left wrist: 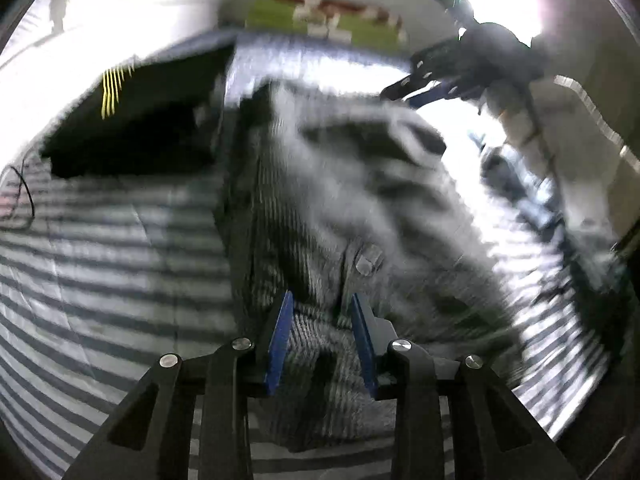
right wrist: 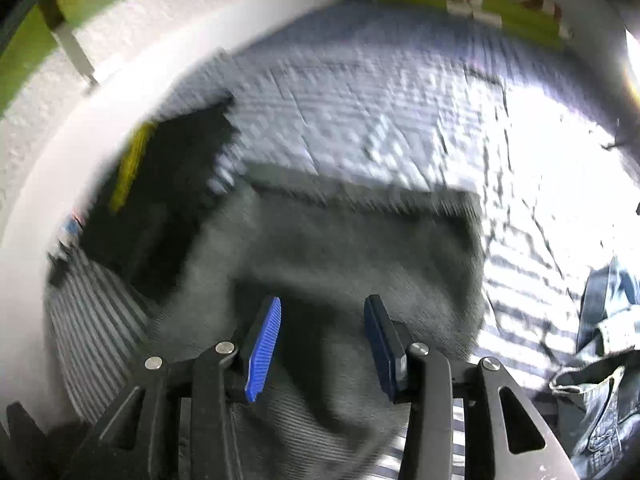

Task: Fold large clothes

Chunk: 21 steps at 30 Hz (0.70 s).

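Observation:
A grey corduroy garment (left wrist: 320, 200) with a button lies rumpled on the striped bedsheet (left wrist: 100, 260). My left gripper (left wrist: 322, 300) sits at the garment's near edge. Its blue pads are partly closed on a raised bunch of ribbed cloth that fills the gap. The right gripper (left wrist: 400, 90) shows blurred above the garment's far right side. In the right wrist view the grey garment (right wrist: 340, 248) lies flat with a straight far edge. My right gripper (right wrist: 322, 300) hovers over it, open, with nothing between the pads.
A folded black garment with yellow stripes (left wrist: 132, 128) (right wrist: 160, 200) lies to the left, beside the white wall (right wrist: 60, 120). A denim garment (right wrist: 604, 360) is heaped at the right. A thin black cable (left wrist: 20, 196) lies on the sheet at far left. Both views are motion-blurred.

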### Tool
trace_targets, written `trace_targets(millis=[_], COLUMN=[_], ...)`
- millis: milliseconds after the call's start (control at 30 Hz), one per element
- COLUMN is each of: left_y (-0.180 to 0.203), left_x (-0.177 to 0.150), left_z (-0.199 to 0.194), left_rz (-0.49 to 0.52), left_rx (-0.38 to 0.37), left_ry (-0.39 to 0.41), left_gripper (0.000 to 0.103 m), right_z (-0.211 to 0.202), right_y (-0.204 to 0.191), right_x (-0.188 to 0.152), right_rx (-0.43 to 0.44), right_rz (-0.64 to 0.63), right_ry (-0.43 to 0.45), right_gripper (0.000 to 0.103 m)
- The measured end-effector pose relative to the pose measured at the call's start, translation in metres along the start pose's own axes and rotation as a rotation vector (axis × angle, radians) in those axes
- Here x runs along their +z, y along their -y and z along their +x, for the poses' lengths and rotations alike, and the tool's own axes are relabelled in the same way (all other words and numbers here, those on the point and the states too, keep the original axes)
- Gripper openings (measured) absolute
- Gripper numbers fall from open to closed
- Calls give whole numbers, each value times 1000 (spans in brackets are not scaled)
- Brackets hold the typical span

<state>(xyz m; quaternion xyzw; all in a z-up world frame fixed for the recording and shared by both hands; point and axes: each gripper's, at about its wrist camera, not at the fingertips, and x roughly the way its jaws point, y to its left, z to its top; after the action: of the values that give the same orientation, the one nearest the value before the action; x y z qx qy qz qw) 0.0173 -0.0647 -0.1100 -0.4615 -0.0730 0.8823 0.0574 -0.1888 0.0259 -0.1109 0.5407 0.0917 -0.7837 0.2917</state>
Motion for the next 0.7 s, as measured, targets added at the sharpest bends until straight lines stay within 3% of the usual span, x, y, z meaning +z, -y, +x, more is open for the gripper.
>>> trace_targets(millis=[167,233,367,500,600,700], left_y=[-10,-10,-21,-35,-44,-51], left_x=[-2,0,6,11,10,2], left_z=[10,12,0,-17,-19,-13], left_rz=[-31,-36,-91,-112,-137,-139], left_rx=[-25,-33,-88,-94,-59,-74], left_ry=[-25,-33,-13,34,40,-9], left_gripper=[31,31,31,32,49,56], right_z=[65,61,17,-39,-60,-55], right_y=[32,27,16,4,-1,-1], right_x=[7,7,-10,-60,-117,-176], right_rx=[-103,-134,-98,-45,35,123], right_rz=[17,-16,-38,-68,-18,103], right_ry=[-76,-40,24,93,107,43], right_gripper=[40,40,40,41,46,55])
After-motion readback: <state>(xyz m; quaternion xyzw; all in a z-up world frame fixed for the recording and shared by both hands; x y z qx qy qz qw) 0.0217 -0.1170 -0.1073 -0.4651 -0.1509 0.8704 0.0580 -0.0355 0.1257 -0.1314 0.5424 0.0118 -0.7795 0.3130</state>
